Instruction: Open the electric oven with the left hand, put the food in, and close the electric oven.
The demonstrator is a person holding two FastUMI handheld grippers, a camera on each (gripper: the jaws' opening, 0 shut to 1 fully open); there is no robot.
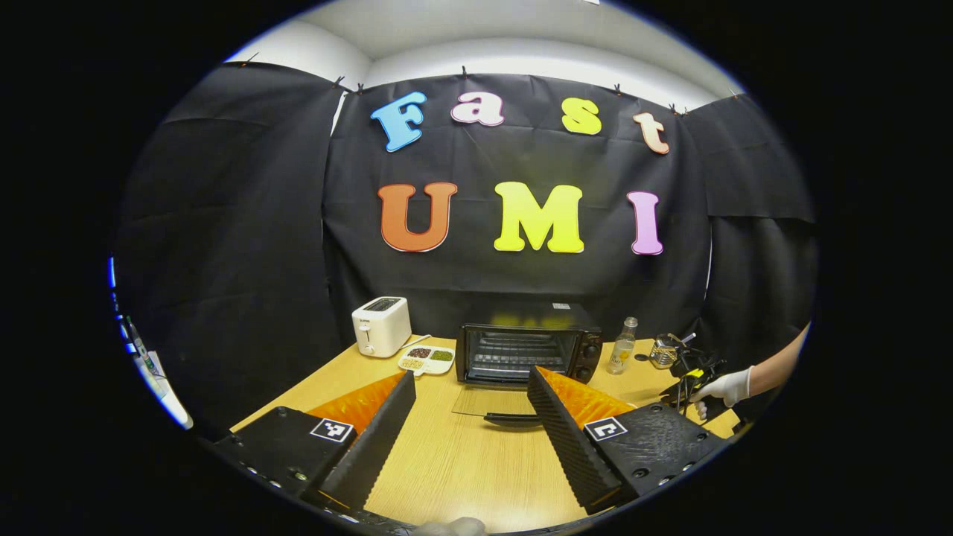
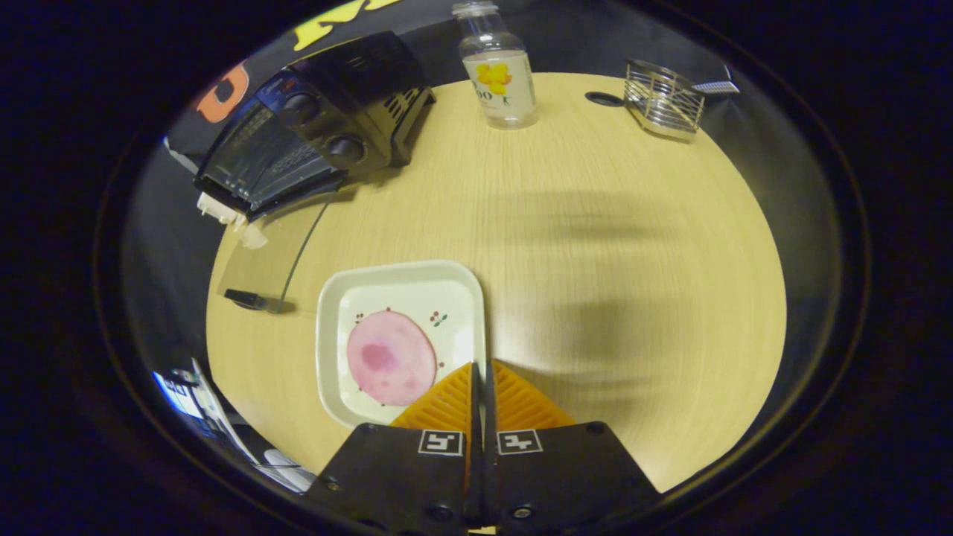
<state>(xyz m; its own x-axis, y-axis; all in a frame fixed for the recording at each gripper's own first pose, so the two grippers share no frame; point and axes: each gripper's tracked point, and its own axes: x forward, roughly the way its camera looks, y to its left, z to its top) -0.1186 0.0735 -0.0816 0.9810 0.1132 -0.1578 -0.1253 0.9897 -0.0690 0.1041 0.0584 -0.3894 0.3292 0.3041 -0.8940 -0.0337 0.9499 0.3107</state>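
Black electric oven (image 1: pixel 527 351) sits ahead of the left gripper (image 1: pixel 471 417), glass door (image 1: pixel 488 400) dropped flat onto the wooden worktop (image 1: pixel 461 469), ready for loading. Left fingers spread wide, holding nothing. Right gripper (image 2: pixel 482 387) w/ fingers closed at the rim of the white square plate (image 2: pixel 402 298); pink ham slice (image 2: pixel 391 357) lies left of them.

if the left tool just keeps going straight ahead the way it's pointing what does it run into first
Probably the oven's open glass door, folded down flat on the table straight ahead of the left tool, then the oven cavity behind it. Depth is hard to judge, so it might pass just above the door.
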